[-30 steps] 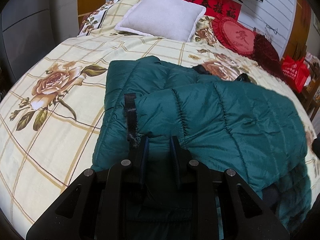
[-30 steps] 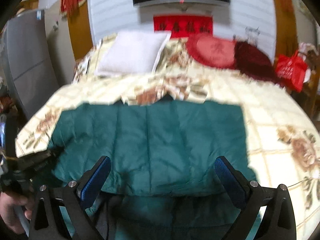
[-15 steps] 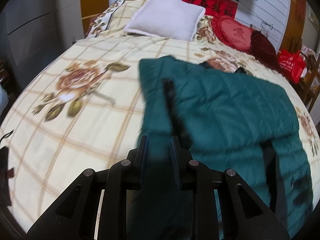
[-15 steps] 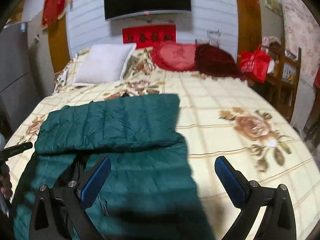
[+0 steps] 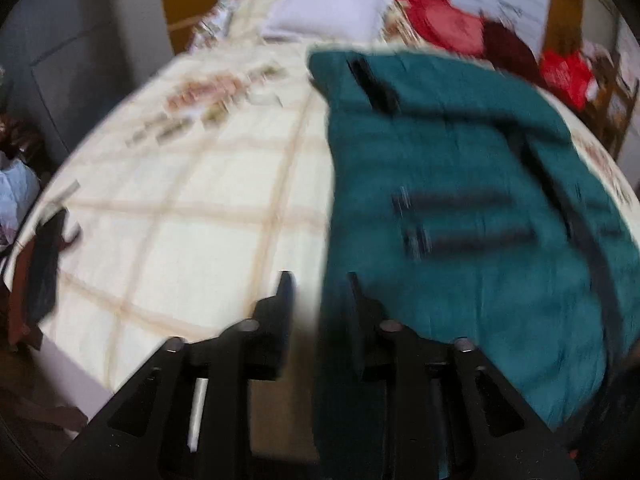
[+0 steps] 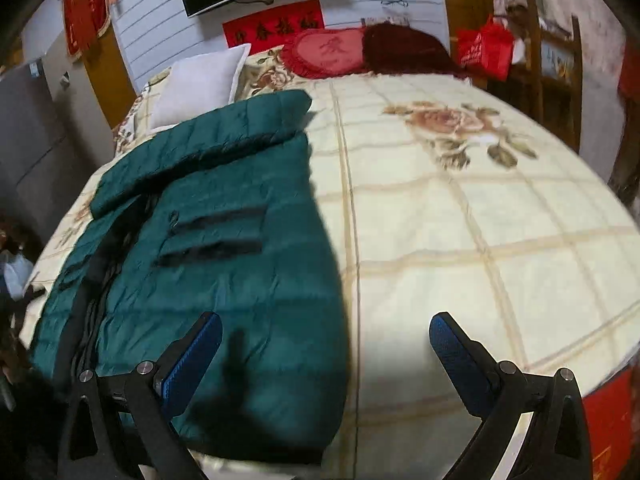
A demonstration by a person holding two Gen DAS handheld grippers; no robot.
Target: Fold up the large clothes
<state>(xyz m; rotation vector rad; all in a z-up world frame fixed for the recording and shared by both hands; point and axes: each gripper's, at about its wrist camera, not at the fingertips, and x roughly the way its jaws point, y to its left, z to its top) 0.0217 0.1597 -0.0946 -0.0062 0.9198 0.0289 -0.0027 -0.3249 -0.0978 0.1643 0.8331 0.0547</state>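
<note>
Since 1 second ago both views have swung outward: the jacket [image 5: 460, 208] sits toward the right of the left wrist view and toward the left of the right one, with more bare bedspread [image 6: 460, 240] showing. This quilted, puffy green jacket lies spread on the bed, its far part folded over into a thick roll; 2 dark flat strips [image 6: 216, 236] lie across its upper face and a dark seam runs down one side. Its near edge hangs at the bed's near side.

At the left gripper [image 5: 318, 292] the jaws have just been opening; they stand narrowly apart, with the jacket's edge blurred between them, and I cannot tell whether the pads touch it. At the right gripper [image 6: 326, 340] the blue ribbed pads spread wide, holding nothing.

Cream bedspread with tan grid lines and printed roses covers the bed. A square white pillow [image 6: 200, 84], a round red cushion [image 6: 332, 52] and a dark red one lie at the head.
</note>
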